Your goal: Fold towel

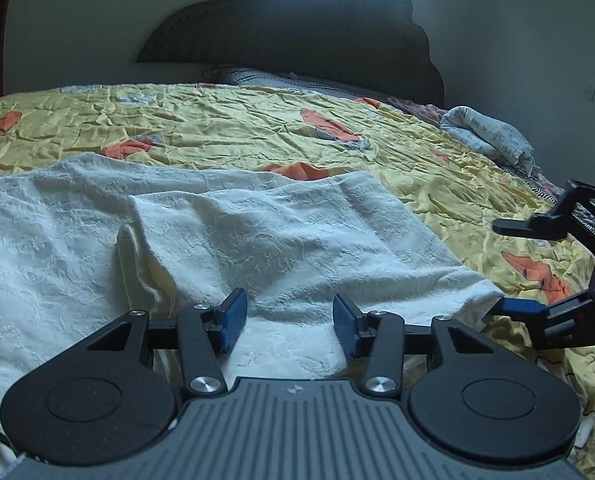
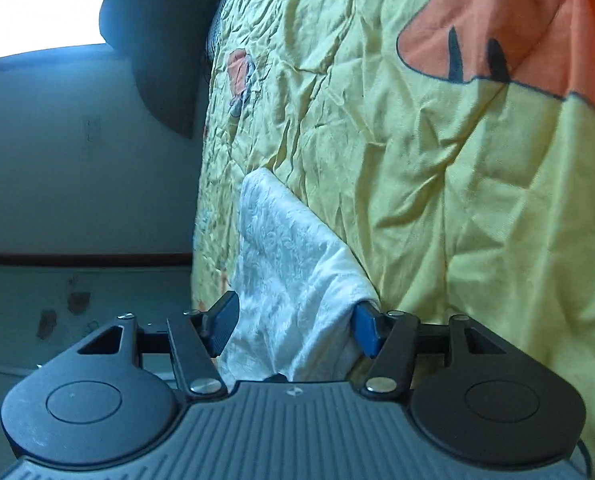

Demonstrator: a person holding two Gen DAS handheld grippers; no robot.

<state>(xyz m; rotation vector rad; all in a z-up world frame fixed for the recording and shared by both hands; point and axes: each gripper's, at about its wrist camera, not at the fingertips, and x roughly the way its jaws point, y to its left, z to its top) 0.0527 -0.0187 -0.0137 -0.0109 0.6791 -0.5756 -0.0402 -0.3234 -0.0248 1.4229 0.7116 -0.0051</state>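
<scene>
A white textured towel lies on a yellow bedspread with orange prints, its right part folded over onto the rest. My left gripper hovers open over the towel's near edge, its blue pads apart with towel beneath them. At the right edge of the left wrist view, my right gripper is open at the towel's right corner, one finger above and one below it. In the right wrist view, which is rolled sideways, the towel corner fills the gap of the open right gripper.
A dark cloud-shaped headboard stands at the far end, with a grey pillow below it. A rolled white blanket lies at the bed's far right. A bright window is behind the headboard. The bedspread is wrinkled.
</scene>
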